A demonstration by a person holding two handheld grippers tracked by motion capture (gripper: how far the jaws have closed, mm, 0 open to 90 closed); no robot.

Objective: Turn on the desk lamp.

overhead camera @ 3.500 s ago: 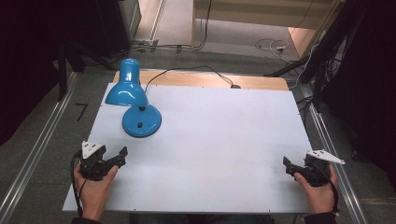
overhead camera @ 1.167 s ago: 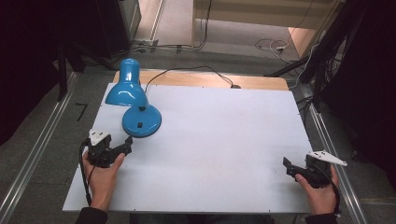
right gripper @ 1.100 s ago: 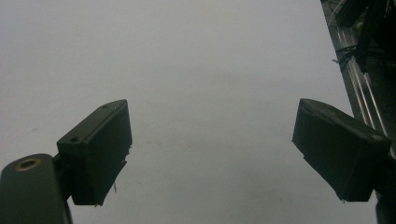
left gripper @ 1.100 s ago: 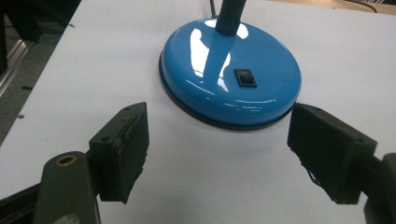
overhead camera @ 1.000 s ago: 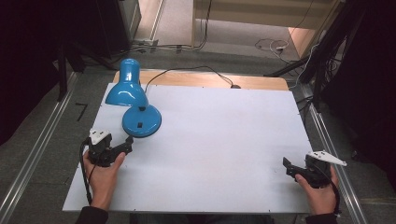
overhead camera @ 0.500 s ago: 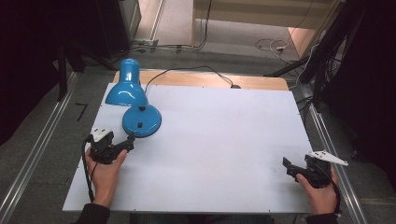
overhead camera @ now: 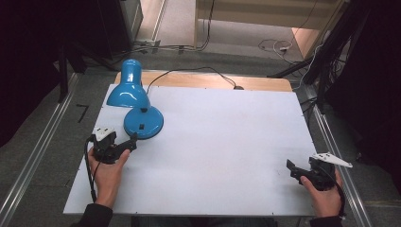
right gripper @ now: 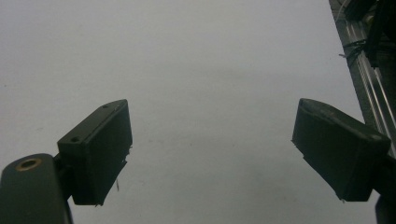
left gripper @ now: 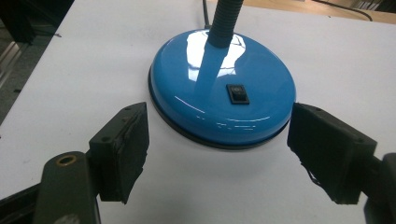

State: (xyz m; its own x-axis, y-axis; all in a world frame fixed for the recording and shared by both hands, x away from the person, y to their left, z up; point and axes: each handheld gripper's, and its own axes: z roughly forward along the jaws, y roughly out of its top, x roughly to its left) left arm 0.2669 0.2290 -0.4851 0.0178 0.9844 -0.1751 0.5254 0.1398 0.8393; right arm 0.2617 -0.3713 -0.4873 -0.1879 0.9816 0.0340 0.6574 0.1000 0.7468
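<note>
The left gripper [left gripper: 217,154] is gaping wide and holding nothing, its jaws flanking the near edge of the lamp base [left gripper: 223,88] just ahead, not touching it. The switch [left gripper: 235,92] is sitting on top of that base, apparently unpressed. The right gripper [right gripper: 212,149] is idling, spread and empty, over bare table [right gripper: 201,60]. Nothing looks done yet; grasping or switching the lamp seems wholly ahead.
</note>
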